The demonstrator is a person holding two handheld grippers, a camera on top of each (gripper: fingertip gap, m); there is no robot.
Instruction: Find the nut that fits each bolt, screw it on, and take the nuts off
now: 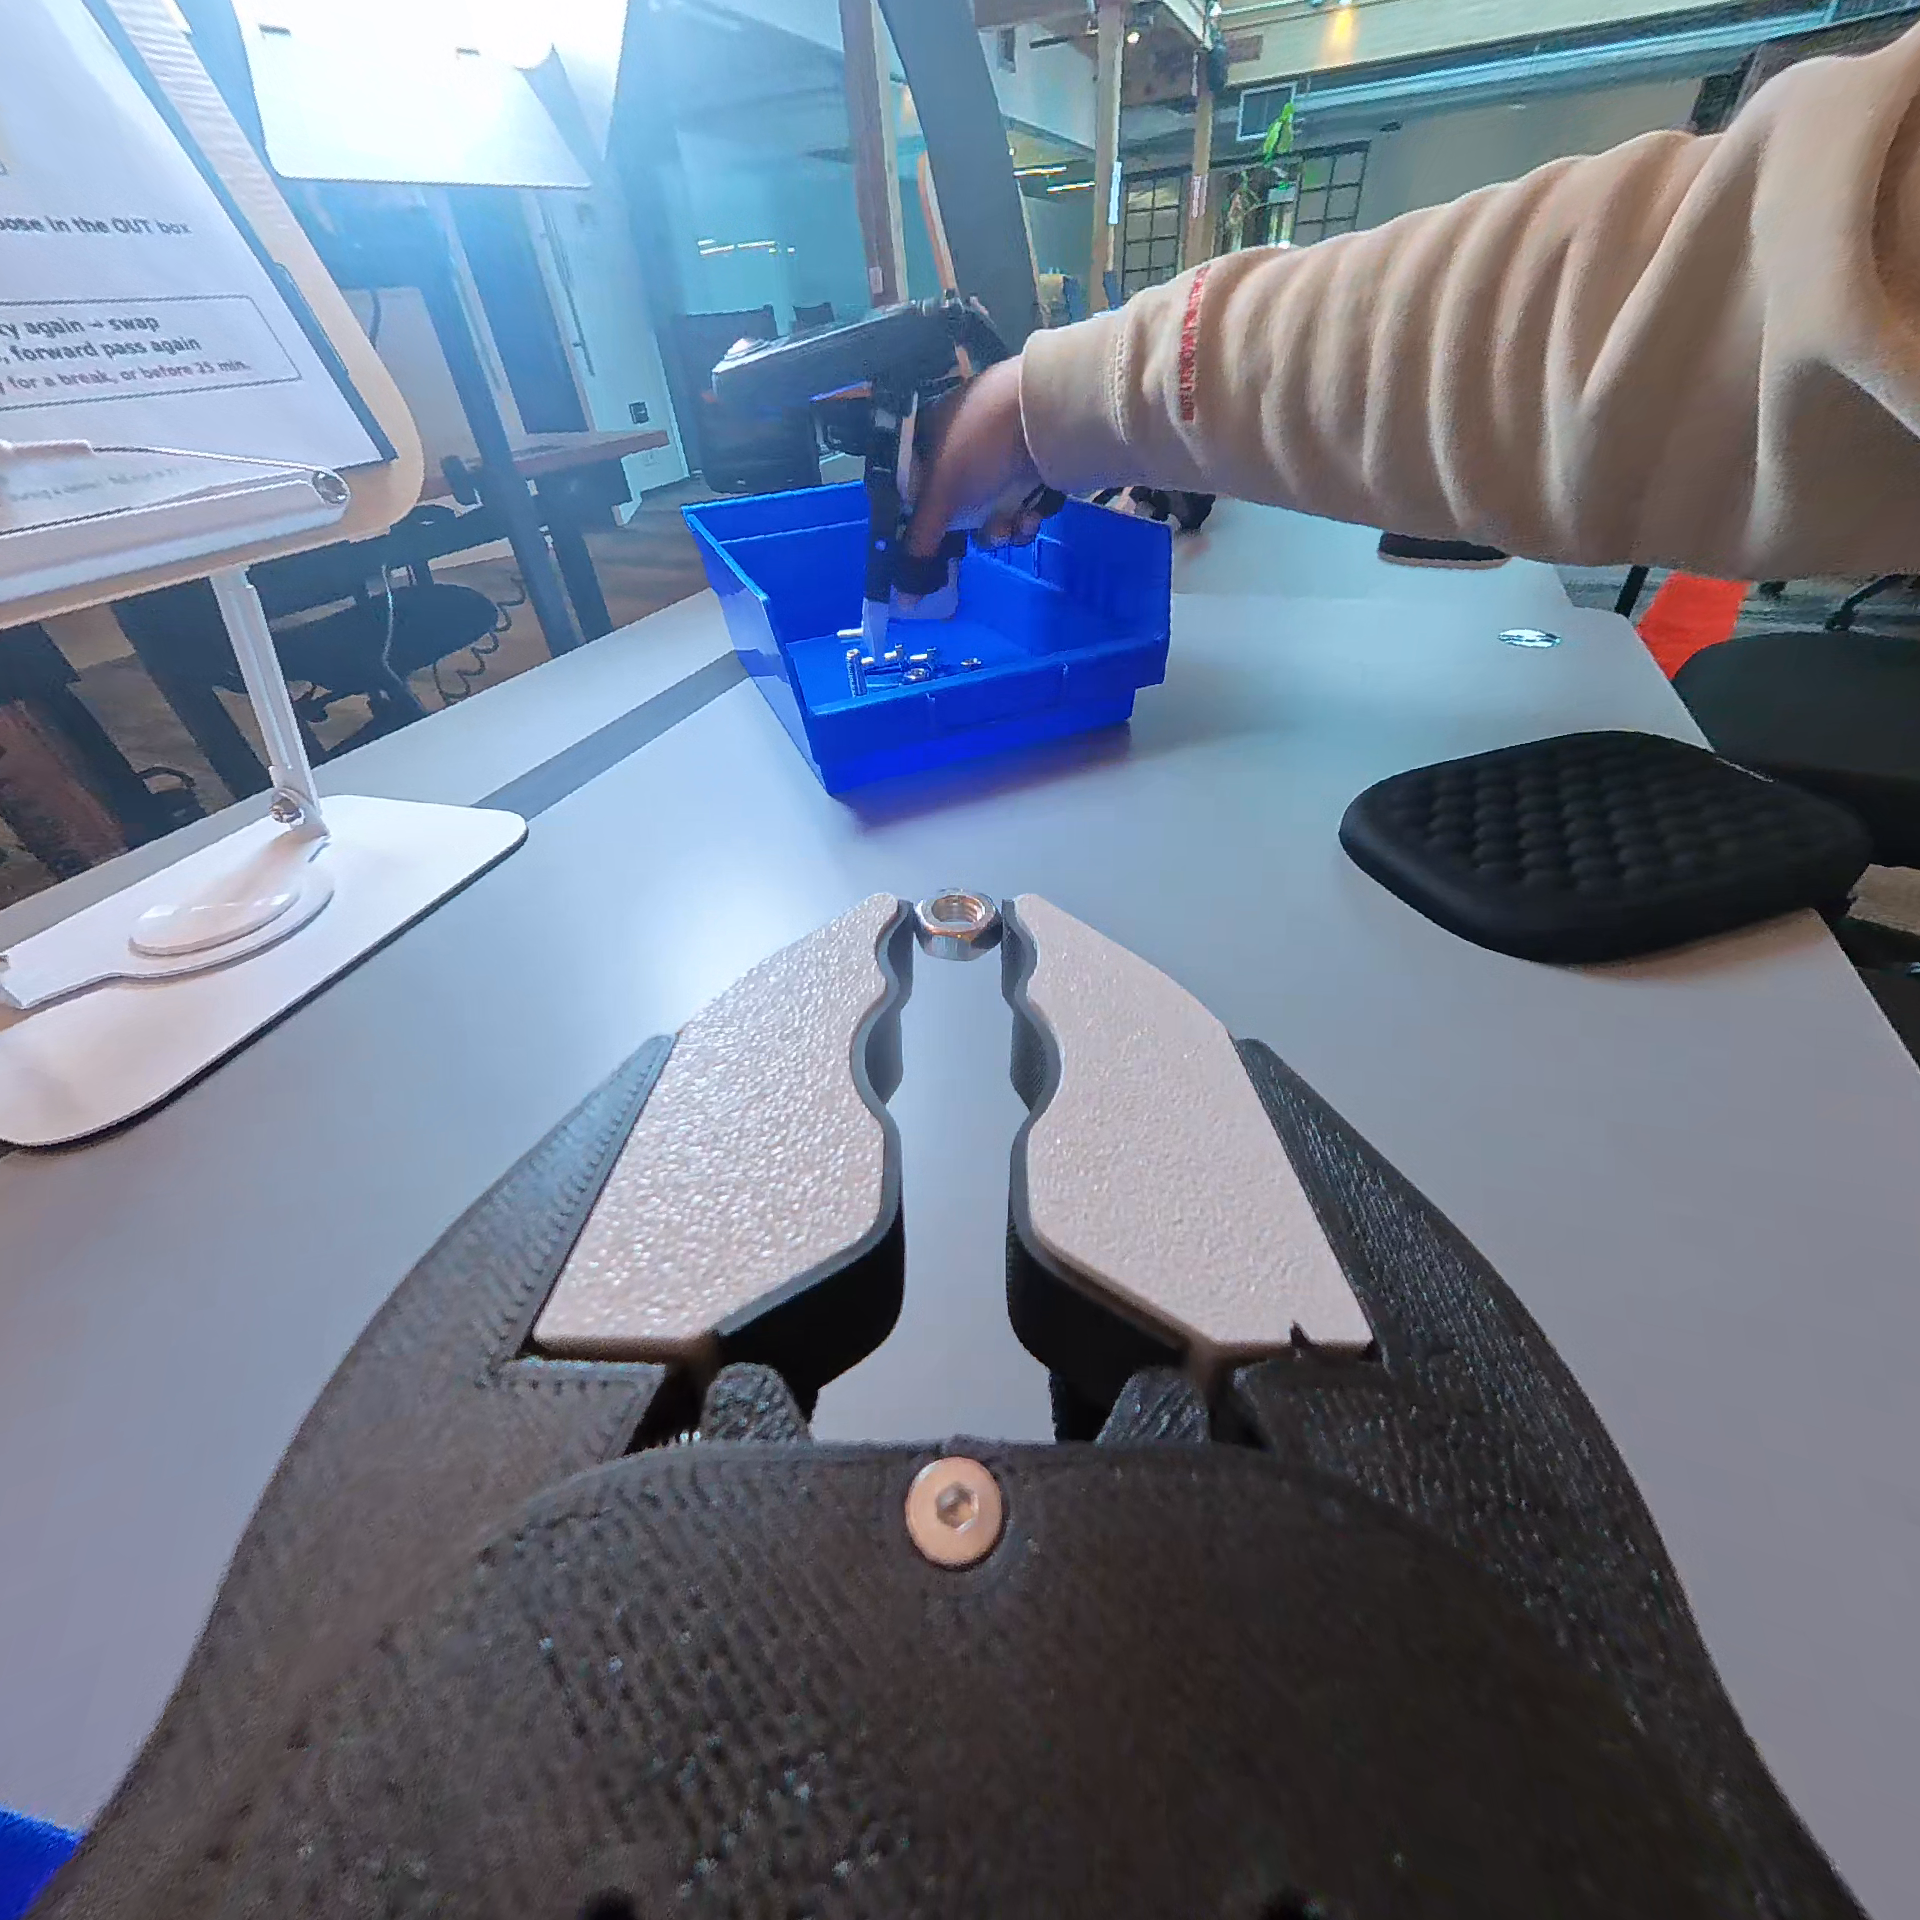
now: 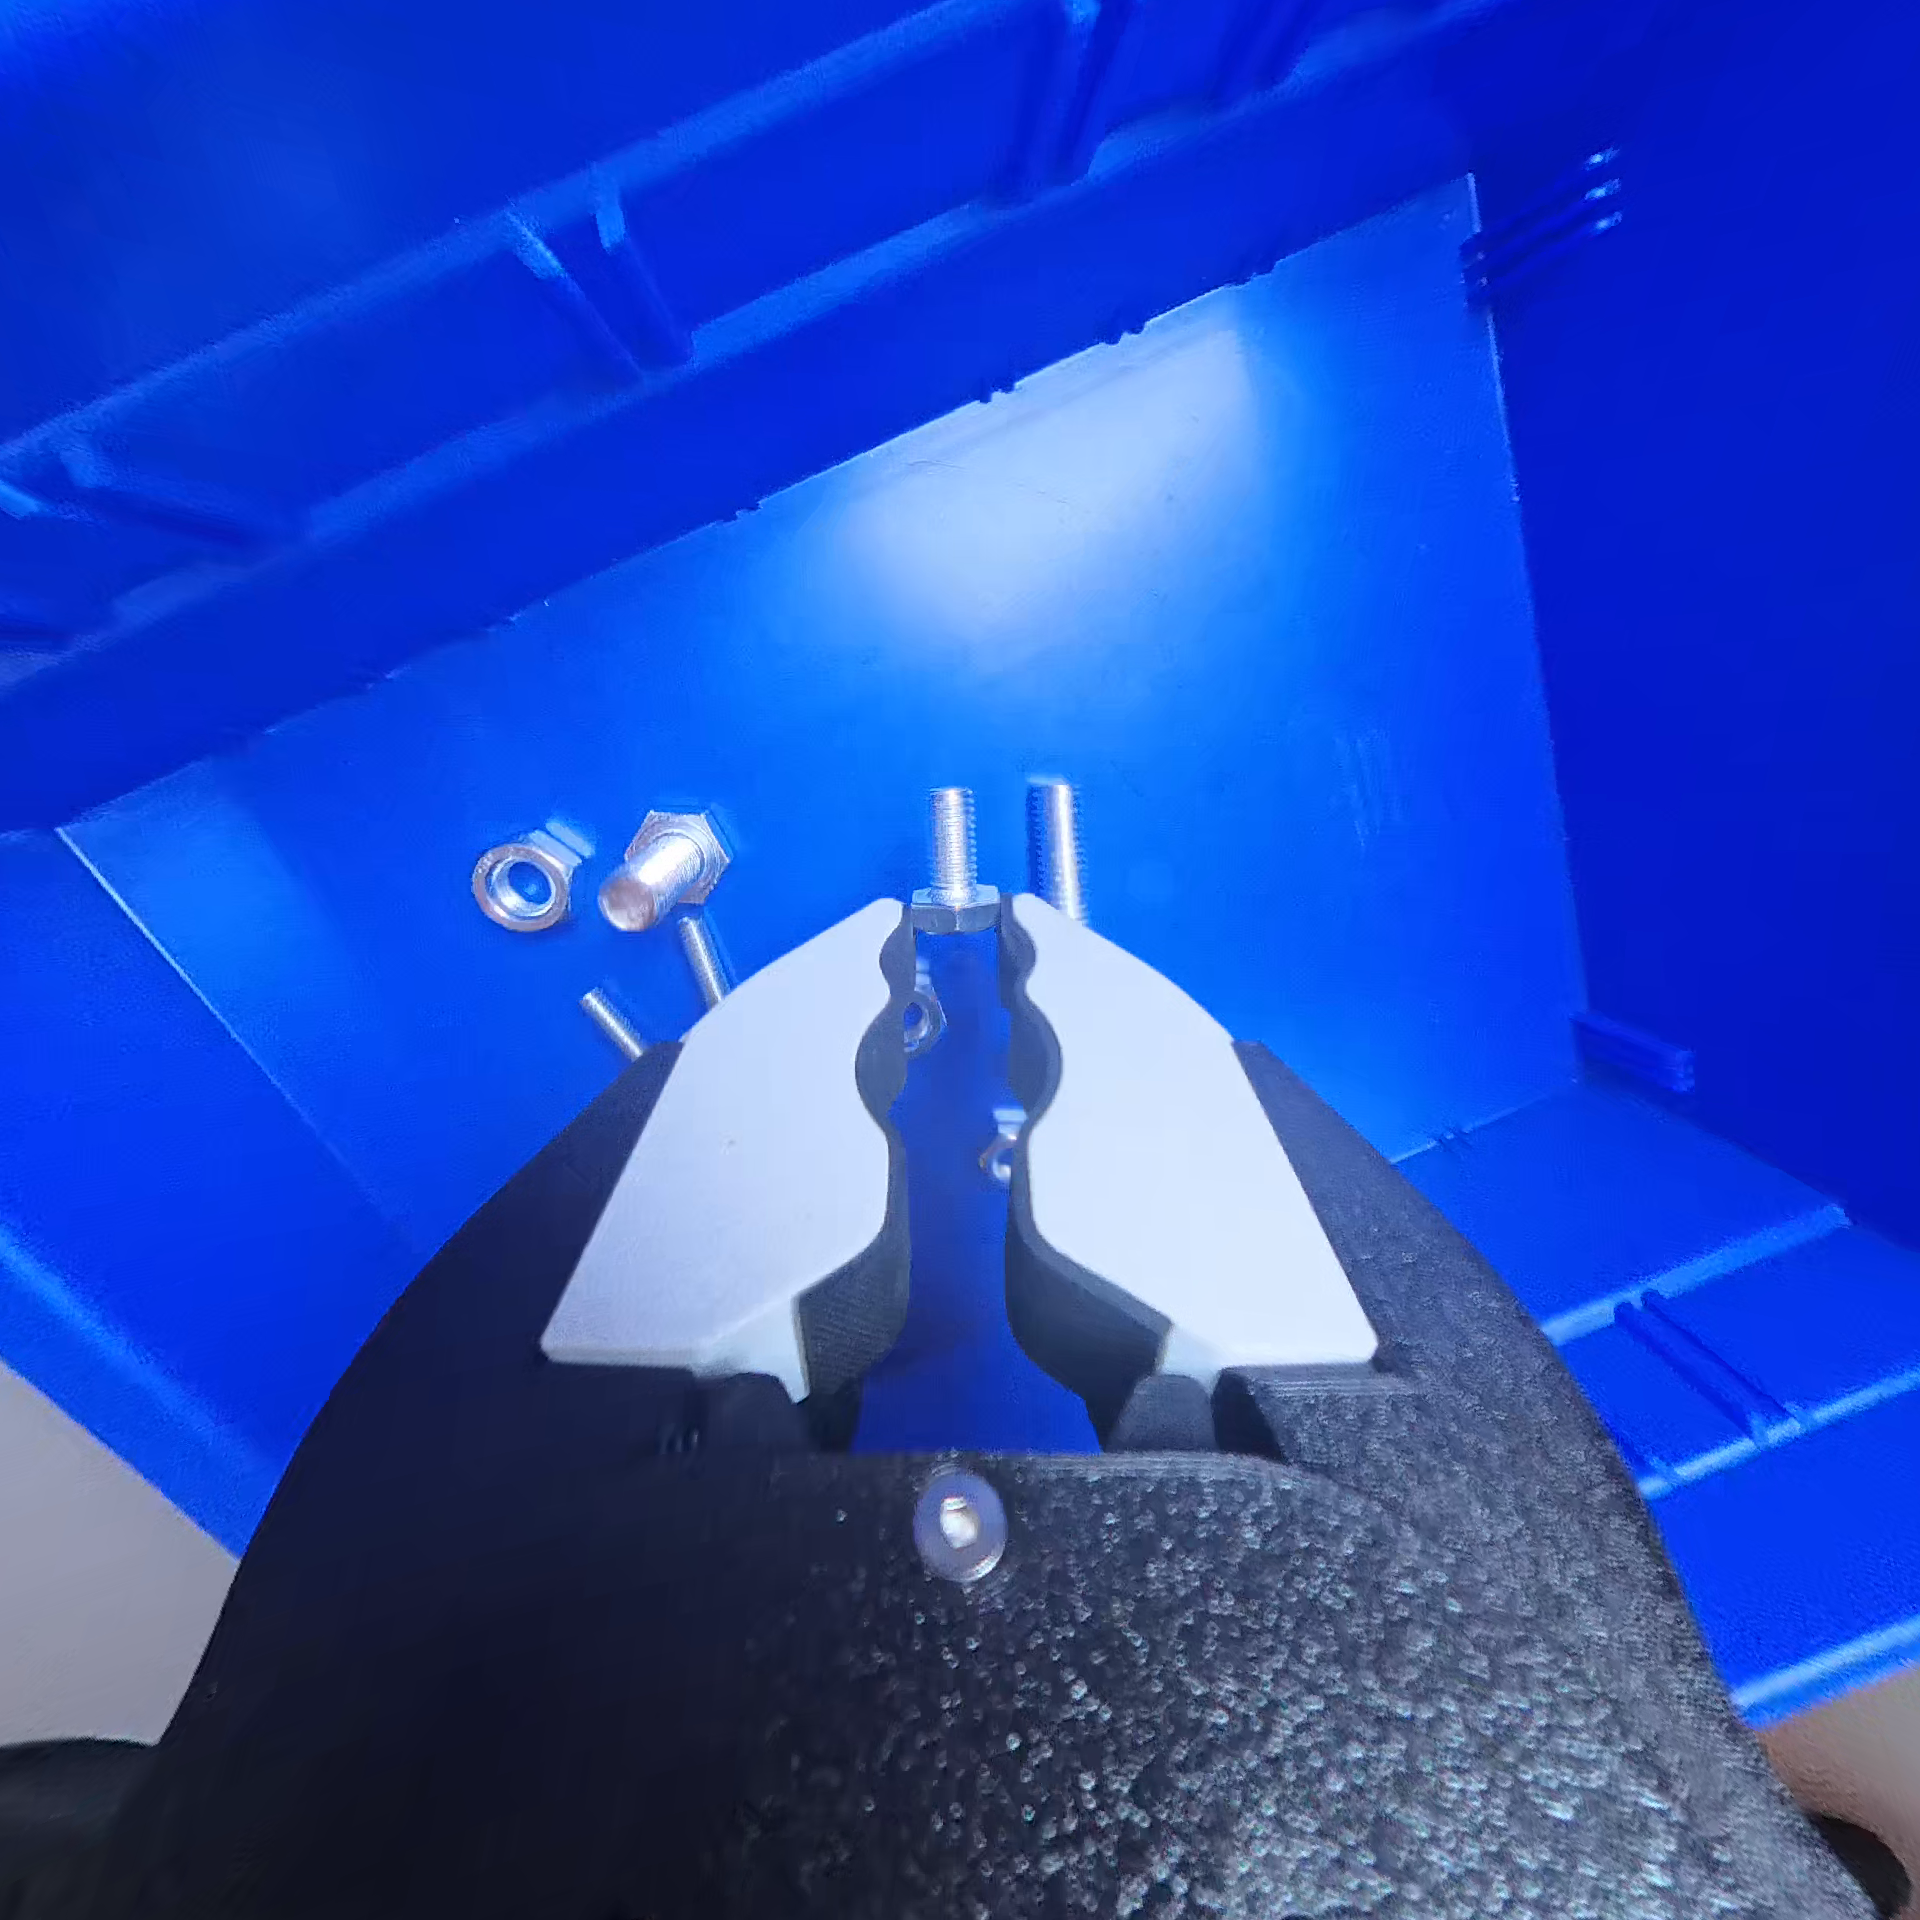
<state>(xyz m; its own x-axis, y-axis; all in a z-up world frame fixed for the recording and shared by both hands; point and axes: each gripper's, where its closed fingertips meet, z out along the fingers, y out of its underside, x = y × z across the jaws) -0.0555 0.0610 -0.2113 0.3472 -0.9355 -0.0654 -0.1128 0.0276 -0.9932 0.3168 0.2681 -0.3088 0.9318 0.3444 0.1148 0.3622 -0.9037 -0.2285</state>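
Observation:
My left gripper (image 1: 957, 925) is shut on a silver hex nut (image 1: 956, 923), held at its fingertips just above the grey table (image 1: 1247, 1143). My right gripper (image 2: 954, 916) is inside the blue bin (image 2: 1143, 582) and is shut on the hex head of a small bolt (image 2: 952, 862) whose threaded shaft points away. In the left wrist view the right gripper (image 1: 883, 613) reaches down into the blue bin (image 1: 987, 707). Loose on the bin floor lie a nut (image 2: 520, 885), a thick bolt (image 2: 665, 871), a longer bolt (image 2: 1056, 847) and thin bolts (image 2: 702, 958).
A white document stand (image 1: 239, 883) with a printed sheet stands at the left of the table. A black padded rest (image 1: 1600, 842) lies at the right edge. A person's sleeved arm (image 1: 1507, 343) crosses above the table to the bin. Small nuts (image 2: 921, 1023) lie under my right fingers. My right fingertips sit around 45 cm from my left ones.

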